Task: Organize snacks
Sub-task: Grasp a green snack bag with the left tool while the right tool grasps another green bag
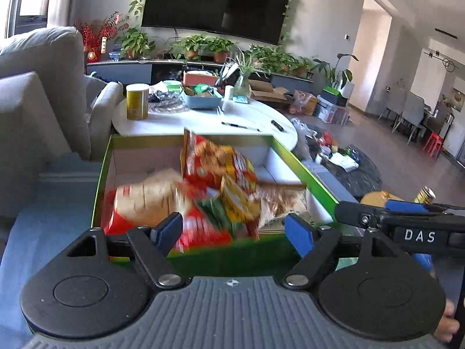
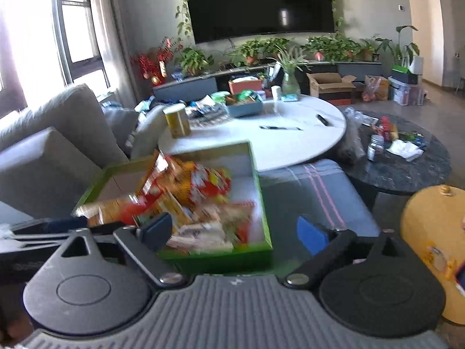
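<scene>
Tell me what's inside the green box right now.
The green box holds a blurred heap of snack packets, red, orange and tan. Bare floor shows at its far end; anything beneath the heap is hidden.

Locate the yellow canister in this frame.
The yellow canister stands upright at the left edge of the white round table, beyond the green box and beside the grey sofa.

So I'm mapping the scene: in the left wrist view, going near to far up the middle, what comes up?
left gripper → green box of snack packets → pen on white table → blue tray → TV.
</scene>
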Tool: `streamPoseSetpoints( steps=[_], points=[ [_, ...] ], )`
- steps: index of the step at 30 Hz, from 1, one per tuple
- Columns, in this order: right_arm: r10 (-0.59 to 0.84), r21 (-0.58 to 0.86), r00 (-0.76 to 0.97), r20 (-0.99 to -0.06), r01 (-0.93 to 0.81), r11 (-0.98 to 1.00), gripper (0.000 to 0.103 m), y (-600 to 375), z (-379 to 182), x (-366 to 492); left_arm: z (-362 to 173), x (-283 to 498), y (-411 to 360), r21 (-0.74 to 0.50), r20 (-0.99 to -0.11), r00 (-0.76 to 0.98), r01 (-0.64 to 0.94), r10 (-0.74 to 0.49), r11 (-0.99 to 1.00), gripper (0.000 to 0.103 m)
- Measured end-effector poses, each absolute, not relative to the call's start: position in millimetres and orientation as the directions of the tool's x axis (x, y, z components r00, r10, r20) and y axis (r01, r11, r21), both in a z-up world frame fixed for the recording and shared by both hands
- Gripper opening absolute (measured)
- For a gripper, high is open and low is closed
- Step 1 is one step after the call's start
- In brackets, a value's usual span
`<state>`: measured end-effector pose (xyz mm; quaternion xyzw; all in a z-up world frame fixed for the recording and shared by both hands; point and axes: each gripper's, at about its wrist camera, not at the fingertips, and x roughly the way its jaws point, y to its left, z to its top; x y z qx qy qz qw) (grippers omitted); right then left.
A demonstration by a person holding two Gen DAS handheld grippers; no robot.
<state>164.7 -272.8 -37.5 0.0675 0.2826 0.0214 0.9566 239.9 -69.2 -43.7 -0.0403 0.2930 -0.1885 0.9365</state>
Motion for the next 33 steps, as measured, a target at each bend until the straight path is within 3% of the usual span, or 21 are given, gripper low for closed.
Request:
streamPoseSetpoints(
  steps=[7,14,18,19,21,22,23,24,25,28,33],
  points=[
    [-0.006,-0.016,0.797,-0.603,-0.004,1.0,0.102,-269.8,-68.0,144.5,-75.3,215.9,-77.0,-0.325,-0.604,0.637,0.351,-0.478,0.878,0.078],
    [0.005,0.004,0.785,-0.619,-0.003,1.0,0.102,-278.1,-64.4,157.5,-98.3,192.0,-129.4,-0.304,-0.649,0.524,0.485,-0.551,0.82,0.078],
    [0.103,0.085,0.694,-0.713,-0.061,0.995,0.102,-276.6,-70.0,178.5,-101.1,202.1,-159.6,-0.255,-0.656,0.573,0.445,-0.492,0.858,0.081],
    [0.115,0.085,0.668,-0.736,-0.077,0.993,0.101,-273.8,-73.0,184.5,-104.2,210.2,-166.1,-0.253,-0.666,0.577,0.422,-0.474,0.87,0.086],
    [0.042,0.008,0.644,-0.763,-0.056,0.998,0.097,-271.3,-79.6,192.1,-109.9,220.1,-162.5,-0.321,-0.661,0.541,0.422,-0.52,0.848,0.085],
    [-0.006,-0.029,0.643,-0.766,-0.026,0.999,0.092,-273.7,-82.3,195.2,-110.6,221.6,-161.8,-0.363,-0.641,0.526,0.434,-0.559,0.824,0.064],
    [0.0,-0.02,0.643,-0.766,-0.024,1.0,0.091,-277.8,-83.2,196.9,-111.5,223.8,-161.3,-0.422,-0.629,0.481,0.448,-0.611,0.788,0.035],
    [0.061,0.05,0.638,-0.768,-0.035,0.998,0.074,-285.9,-84.6,197.8,-112.1,224.9,-161.0,-0.469,-0.62,0.45,0.445,-0.643,0.763,0.035],
    [0.144,0.15,0.62,-0.772,-0.042,0.988,0.067,-295.2,-86.7,199.3,-110.5,222.7,-161.8,-0.455,-0.615,0.463,0.452,-0.638,0.767,0.032],
    [0.171,0.17,0.639,-0.749,-0.064,0.983,0.064,-297.8,-82.5,191.6,-103.4,208.9,-169.3,-0.367,-0.611,0.505,0.502,-0.61,0.783,0.028],
    [0.17,0.147,0.69,-0.704,-0.093,0.985,0.063,-285.4,-62.2,171.8,-88.3,205.2,-154.4,-0.379,-0.571,0.522,0.517,-0.633,0.768,0.027]
  ],
)
